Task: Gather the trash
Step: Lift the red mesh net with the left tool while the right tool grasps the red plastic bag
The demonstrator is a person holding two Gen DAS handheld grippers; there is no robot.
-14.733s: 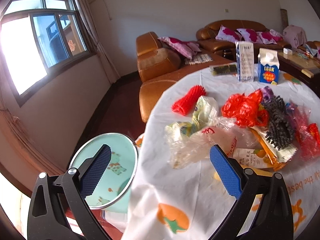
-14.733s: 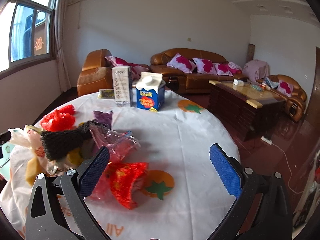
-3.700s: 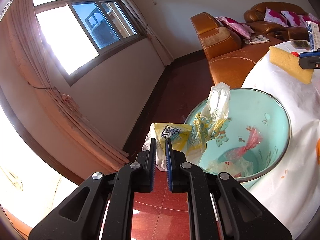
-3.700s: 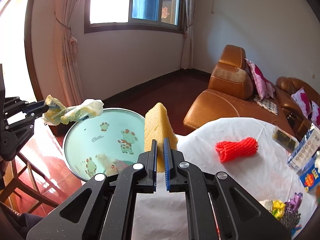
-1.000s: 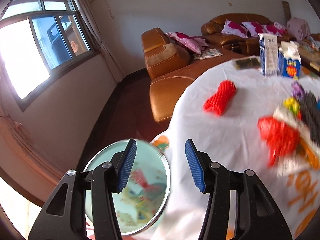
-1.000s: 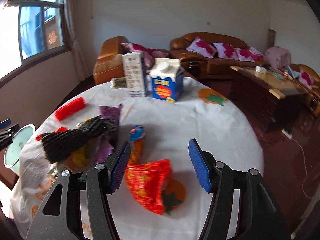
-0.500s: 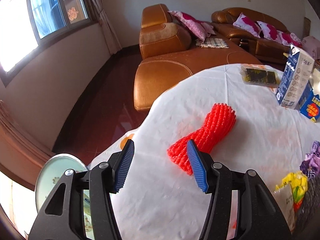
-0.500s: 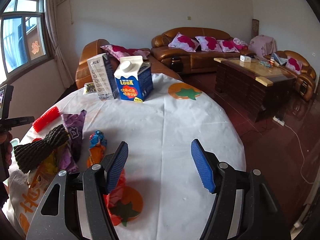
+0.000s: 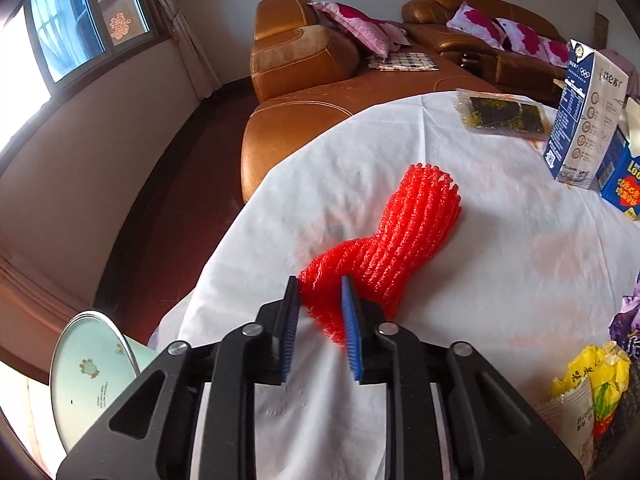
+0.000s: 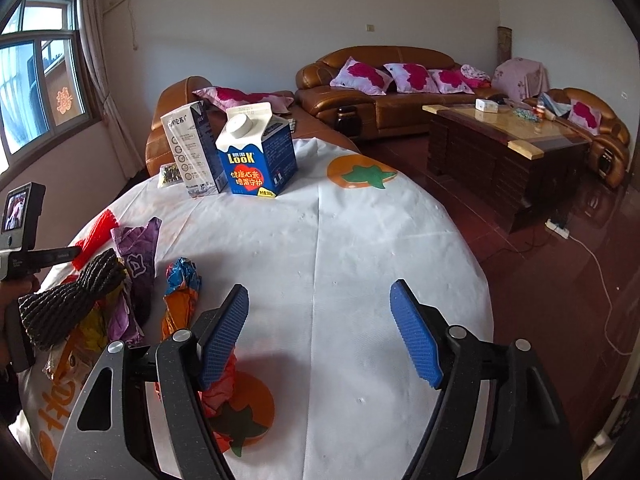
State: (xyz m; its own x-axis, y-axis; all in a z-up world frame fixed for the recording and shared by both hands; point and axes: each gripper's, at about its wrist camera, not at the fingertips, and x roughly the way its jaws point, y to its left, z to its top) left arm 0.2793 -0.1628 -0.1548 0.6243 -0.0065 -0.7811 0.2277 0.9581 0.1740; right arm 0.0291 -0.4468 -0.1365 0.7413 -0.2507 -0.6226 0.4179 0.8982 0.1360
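Note:
A red foam fruit net (image 9: pixel 394 236) lies on the white tablecloth (image 9: pixel 500 264). My left gripper (image 9: pixel 320 308) has its blue pads closed on the net's near end. The net's far end also shows in the right wrist view (image 10: pixel 98 236). The mint green trash bin (image 9: pixel 86 376) stands on the floor at the lower left. My right gripper (image 10: pixel 320 336) is open and empty above the table, with a red wrapper (image 10: pixel 218 388) under its left finger. A black foam net (image 10: pixel 68 300), a purple wrapper (image 10: pixel 138 256) and an orange and blue wrapper (image 10: pixel 180 292) lie to its left.
A blue milk carton (image 10: pixel 256 152) and a tall white and blue carton (image 10: pixel 196 148) stand at the table's far side, with a dark flat packet (image 9: pixel 504 114) beside them. Yellow wrappers (image 9: pixel 588 376) lie at the right. Brown sofas (image 9: pixel 304 56) and a coffee table (image 10: pixel 504 148) stand beyond.
My left gripper has moved forward onto the red foam net and closed on its near end. My right gripper has stayed open and shifted slightly over the table.

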